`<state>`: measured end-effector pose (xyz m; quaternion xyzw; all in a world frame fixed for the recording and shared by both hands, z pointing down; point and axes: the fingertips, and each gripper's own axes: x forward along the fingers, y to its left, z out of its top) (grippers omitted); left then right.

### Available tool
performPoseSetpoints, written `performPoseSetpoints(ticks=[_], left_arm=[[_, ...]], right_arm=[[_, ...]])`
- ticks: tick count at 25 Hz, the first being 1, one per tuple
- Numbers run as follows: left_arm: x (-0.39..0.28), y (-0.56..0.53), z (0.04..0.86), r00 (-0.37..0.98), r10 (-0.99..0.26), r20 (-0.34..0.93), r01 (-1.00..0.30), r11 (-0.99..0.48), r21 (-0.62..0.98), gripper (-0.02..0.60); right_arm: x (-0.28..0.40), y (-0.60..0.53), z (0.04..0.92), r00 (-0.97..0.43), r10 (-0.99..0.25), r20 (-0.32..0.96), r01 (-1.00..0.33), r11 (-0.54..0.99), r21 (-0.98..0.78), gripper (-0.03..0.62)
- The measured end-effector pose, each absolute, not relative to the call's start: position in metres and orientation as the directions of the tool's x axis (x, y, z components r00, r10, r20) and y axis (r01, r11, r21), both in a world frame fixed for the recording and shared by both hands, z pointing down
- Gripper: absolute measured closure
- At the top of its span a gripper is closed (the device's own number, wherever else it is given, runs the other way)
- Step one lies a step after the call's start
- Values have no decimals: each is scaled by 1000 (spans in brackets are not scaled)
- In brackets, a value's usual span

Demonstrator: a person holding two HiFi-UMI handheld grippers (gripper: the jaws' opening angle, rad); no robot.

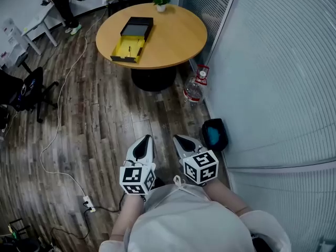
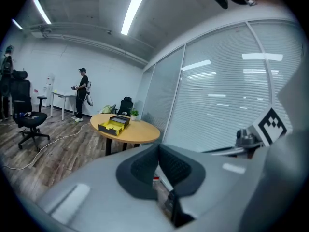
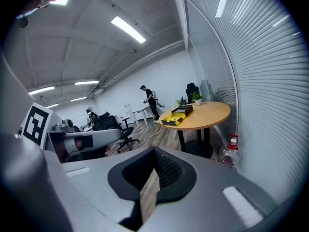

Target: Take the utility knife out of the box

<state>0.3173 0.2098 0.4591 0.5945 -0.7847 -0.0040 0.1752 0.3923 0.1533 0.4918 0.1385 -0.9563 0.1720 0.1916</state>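
Note:
An open black box (image 1: 133, 39) with a yellow inner tray lies on the round wooden table (image 1: 173, 35) far ahead; a thin dark item in the tray may be the utility knife. The box also shows small in the left gripper view (image 2: 115, 124) and the right gripper view (image 3: 177, 115). My left gripper (image 1: 144, 142) and right gripper (image 1: 180, 140) are held side by side close to my body, over the wooden floor, well short of the table. Both point toward the table. The left gripper (image 2: 158, 151) and the right gripper (image 3: 154, 156) are shut, with nothing between the pads.
A small potted plant (image 1: 160, 1) stands at the table's far edge. A water bottle (image 1: 195, 88) and a black bin (image 1: 214, 134) sit by the blinds-covered glass wall (image 1: 273, 77) on the right. An office chair (image 1: 26, 91) and a floor cable (image 1: 58, 114) lie left. A person (image 1: 63, 4) stands far back.

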Motion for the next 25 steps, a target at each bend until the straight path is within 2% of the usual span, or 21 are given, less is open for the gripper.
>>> performPoseSetpoints(ticks=[9,18,25], left_arm=[[164,222,445,-234,-936,264,-942,286,178,575],[70,217,467,-291,-909,299,-906,362,219,575],[-9,152,478,-328,-890,316,-900,396,183,575]], right_arm=[[246,154,483,-881,-228,415,-362,890,-278,594],[152,137,498,-882,-169,440,-326,892,-312,594],[69,66,512,-890,-135,435,-294,899,-324,594]])
